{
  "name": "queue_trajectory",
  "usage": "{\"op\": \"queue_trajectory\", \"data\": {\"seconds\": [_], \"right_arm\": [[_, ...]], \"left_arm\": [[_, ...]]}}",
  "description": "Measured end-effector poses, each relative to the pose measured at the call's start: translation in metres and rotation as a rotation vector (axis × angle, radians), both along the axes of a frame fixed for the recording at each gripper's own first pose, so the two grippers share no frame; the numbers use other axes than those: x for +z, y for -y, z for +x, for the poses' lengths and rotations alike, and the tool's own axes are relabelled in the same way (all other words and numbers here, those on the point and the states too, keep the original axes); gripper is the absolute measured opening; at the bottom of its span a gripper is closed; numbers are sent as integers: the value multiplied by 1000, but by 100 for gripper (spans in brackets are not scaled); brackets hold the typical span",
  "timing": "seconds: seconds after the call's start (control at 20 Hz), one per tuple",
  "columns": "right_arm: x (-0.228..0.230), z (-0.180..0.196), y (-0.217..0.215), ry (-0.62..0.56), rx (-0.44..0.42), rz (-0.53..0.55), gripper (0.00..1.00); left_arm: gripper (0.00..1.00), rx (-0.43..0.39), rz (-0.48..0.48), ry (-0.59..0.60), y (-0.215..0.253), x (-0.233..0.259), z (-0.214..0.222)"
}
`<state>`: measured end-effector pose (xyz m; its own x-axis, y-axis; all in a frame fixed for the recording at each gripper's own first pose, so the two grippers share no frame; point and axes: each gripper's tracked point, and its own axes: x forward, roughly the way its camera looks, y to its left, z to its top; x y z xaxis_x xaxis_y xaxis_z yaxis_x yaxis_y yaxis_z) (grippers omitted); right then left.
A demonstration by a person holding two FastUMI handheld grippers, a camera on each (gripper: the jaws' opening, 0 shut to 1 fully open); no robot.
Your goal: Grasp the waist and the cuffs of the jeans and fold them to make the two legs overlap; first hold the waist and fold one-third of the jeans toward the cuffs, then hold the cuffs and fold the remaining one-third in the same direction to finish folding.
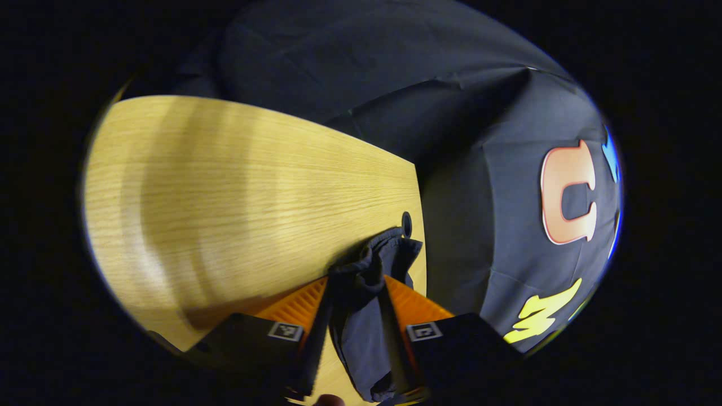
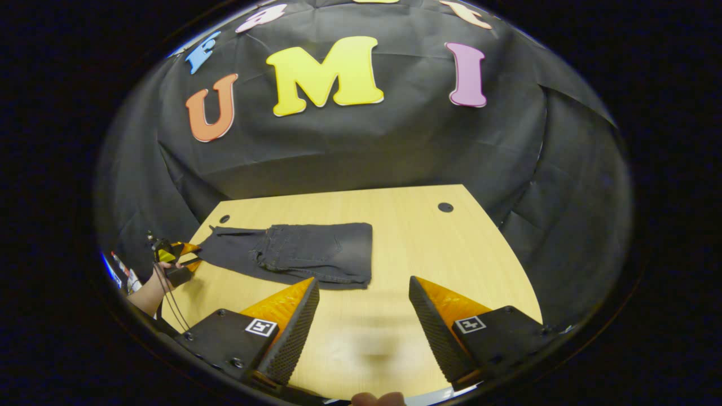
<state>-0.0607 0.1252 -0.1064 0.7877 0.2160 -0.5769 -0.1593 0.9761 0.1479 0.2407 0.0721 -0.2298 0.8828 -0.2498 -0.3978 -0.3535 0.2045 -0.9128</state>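
Left gripper clamped on a bunched end of the dark jeans, near the wooden table's edge by a round hole. Jeans flat on the table in the right gripper view, partly folded. Right gripper spread wide, holding nothing, above bare tabletop

Light wood-grain surface, rounded far corners, with a black round hole near each far corner: right hole, left hole. Dark jeans lie flat directly on it, left of centre, partly folded, one end running off toward the left edge. In the left gripper view the surface shows a corner hole beside bunched denim.
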Motion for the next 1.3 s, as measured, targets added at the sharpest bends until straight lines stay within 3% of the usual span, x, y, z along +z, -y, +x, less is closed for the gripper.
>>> {"op": "queue_trajectory", "data": {"seconds": [0.15,0.25,0.3,0.35,0.55,0.65,0.7,0.75,0.85,1.05,1.1,1.15,1.3], "right_arm": [[-5,-8,18,-21,-34,27,100],[-5,-6,15,-17,-38,21,98],[-4,-7,16,-10,-34,13,98],[-1,-7,17,2,-32,-1,98],[19,-13,29,92,-29,-43,99],[28,-14,28,122,-19,-42,98],[32,-14,29,136,-10,-48,93],[36,-13,33,150,-7,-56,98],[44,-14,42,172,-12,-62,98],[58,-16,65,207,-44,-56,98],[60,-15,70,213,-53,-52,93],[62,-15,77,216,-64,-45,98],[66,-22,91,223,-101,-30,98]], "left_arm": [[42,-12,-6,14,2,-2,1],[33,-37,37,13,5,-3,2],[14,-45,84,4,2,-2,-2],[16,-59,122,13,6,1,-3],[10,-109,221,160,24,64,-4],[10,-155,321,219,35,85,-10],[10,-177,363,254,41,99,-13],[10,-197,406,294,51,115,-16],[10,-239,497,366,74,143,-24],[10,-346,693,516,143,188,-42],[10,-378,746,559,165,195,-51],[10,-407,792,600,184,203,-59],[10,-503,881,686,245,212,-75]]}}
